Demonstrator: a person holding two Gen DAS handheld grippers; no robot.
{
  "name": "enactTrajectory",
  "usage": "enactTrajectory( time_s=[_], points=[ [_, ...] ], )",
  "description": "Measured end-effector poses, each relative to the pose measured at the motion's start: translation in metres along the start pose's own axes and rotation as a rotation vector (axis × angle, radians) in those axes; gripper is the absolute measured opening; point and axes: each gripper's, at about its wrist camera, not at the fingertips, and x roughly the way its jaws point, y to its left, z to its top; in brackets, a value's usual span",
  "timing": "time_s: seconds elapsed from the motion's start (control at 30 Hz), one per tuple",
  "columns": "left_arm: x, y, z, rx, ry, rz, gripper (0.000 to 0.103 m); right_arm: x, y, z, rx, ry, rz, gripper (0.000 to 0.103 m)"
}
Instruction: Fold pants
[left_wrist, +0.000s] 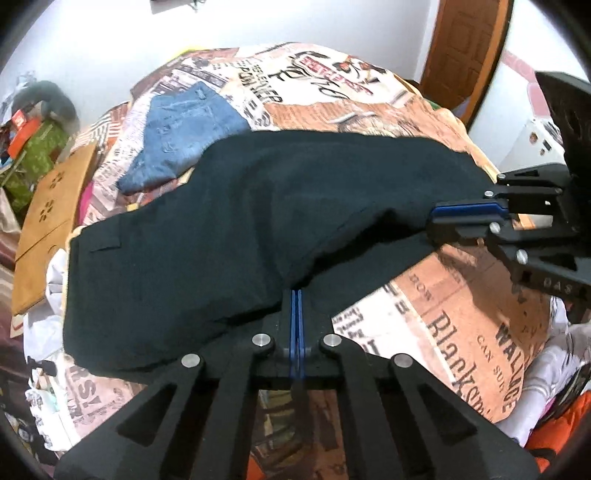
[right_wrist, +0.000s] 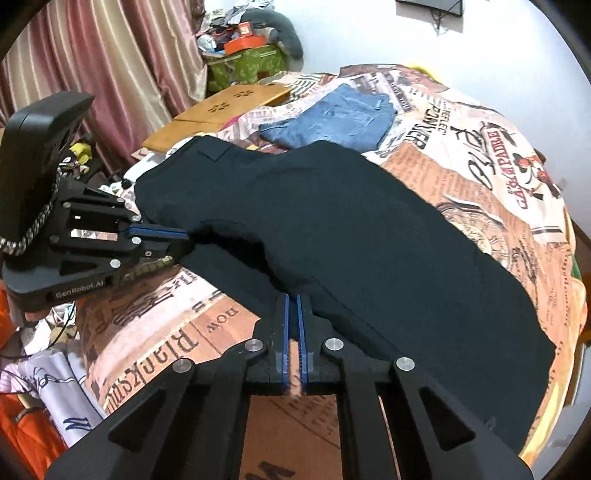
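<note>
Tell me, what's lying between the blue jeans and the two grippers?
The black pants lie there, spread across the printed bedcover, from the folded blue jeans to the left gripper and right gripper. The right wrist view shows it best.

Open stretch of newspaper-print bedspread (left_wrist: 461, 306) at the near edge, between the left gripper (left_wrist: 296, 295) and right gripper (right_wrist: 293, 299), both pinched on the near hem of the black pants (left_wrist: 258, 206). Far side partly taken by folded blue jeans (right_wrist: 332, 118), touching the pants' far edge. Bare bedspread beyond the jeans toward the white wall (left_wrist: 258, 22). Blocked beside the waistband end by a wooden board (right_wrist: 221, 107) and clutter below the curtain (right_wrist: 110, 55).
</note>
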Motion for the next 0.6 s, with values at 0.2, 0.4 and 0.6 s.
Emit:
enactTrajectory(
  time_s=[0.2, 0.4, 0.6],
  points=[
    [-0.006, 0.009, 0.012, -0.04, -0.021, -0.012, 0.045, 0.004, 0.005, 0.008, -0.033, -0.018, -0.014, 0.042],
    [0.023, -0.001, 0.018, 0.012, 0.022, 0.008, 0.054, 0.031, 0.011, 0.015, -0.052, 0.005, -0.022, 0.042],
    [0.034, 0.001, 0.026, 0.008, 0.007, 0.038, 0.037, 0.039, 0.005, 0.025, -0.031, 0.001, 0.012, 0.017]
  ],
)
